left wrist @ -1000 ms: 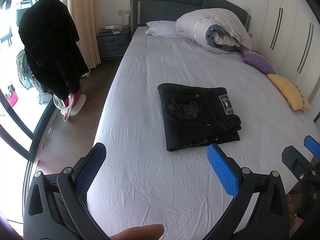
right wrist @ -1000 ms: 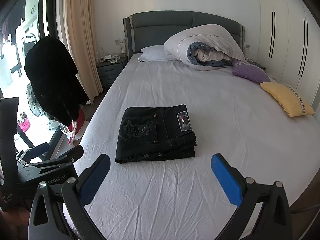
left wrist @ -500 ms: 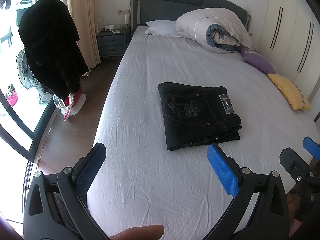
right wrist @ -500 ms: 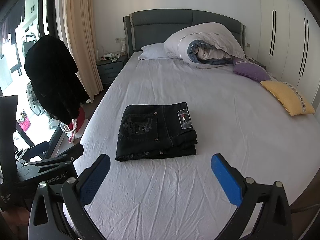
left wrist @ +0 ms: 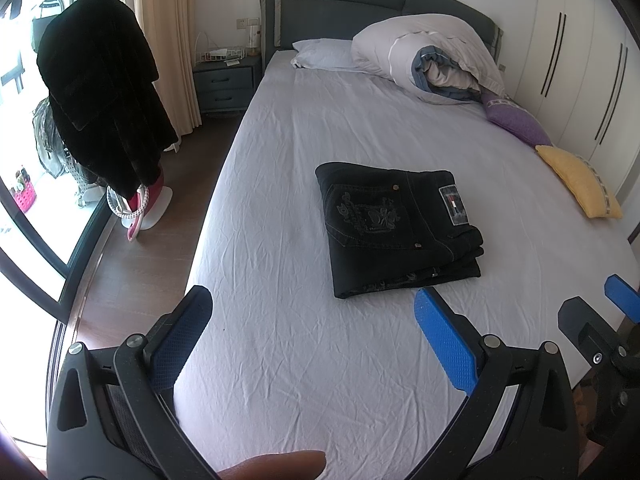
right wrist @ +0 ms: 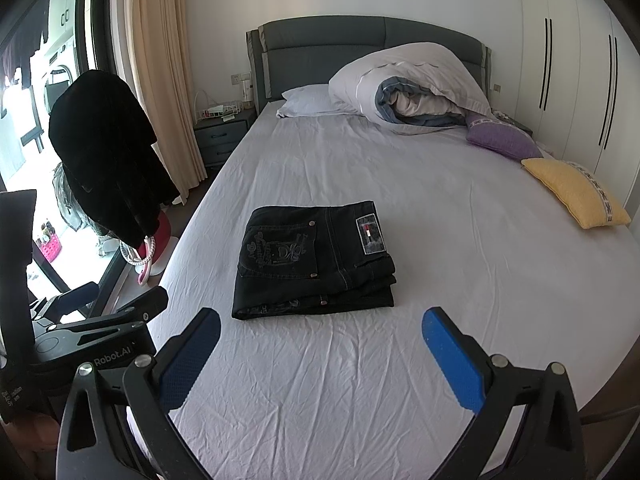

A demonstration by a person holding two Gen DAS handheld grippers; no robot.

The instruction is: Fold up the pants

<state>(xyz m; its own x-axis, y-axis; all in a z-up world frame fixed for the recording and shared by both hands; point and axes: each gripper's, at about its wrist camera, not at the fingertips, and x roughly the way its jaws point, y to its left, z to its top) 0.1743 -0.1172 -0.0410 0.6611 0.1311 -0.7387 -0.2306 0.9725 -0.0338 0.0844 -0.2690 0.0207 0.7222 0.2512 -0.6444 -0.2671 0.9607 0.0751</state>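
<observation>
My black pants (right wrist: 314,264) lie folded mid-bed on the white sheet (right wrist: 460,240). A yellow cushion (right wrist: 576,194) and rumpled duvet (right wrist: 408,86) sit well apart. My left gripper (left wrist: 312,334) and right gripper (right wrist: 322,344) hover spread wide, empty, just short of the pants.

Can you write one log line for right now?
pants: folded on bed | left claw: open | right claw: open

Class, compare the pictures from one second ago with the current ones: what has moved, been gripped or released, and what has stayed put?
Almost nothing changed. The right gripper shifted slightly: in its view the pants first slid up a little, then back. Nothing was gripped or released. The folded pants stay in place on the bed, and both the left gripper and the right one remain open and clear of them.
</observation>
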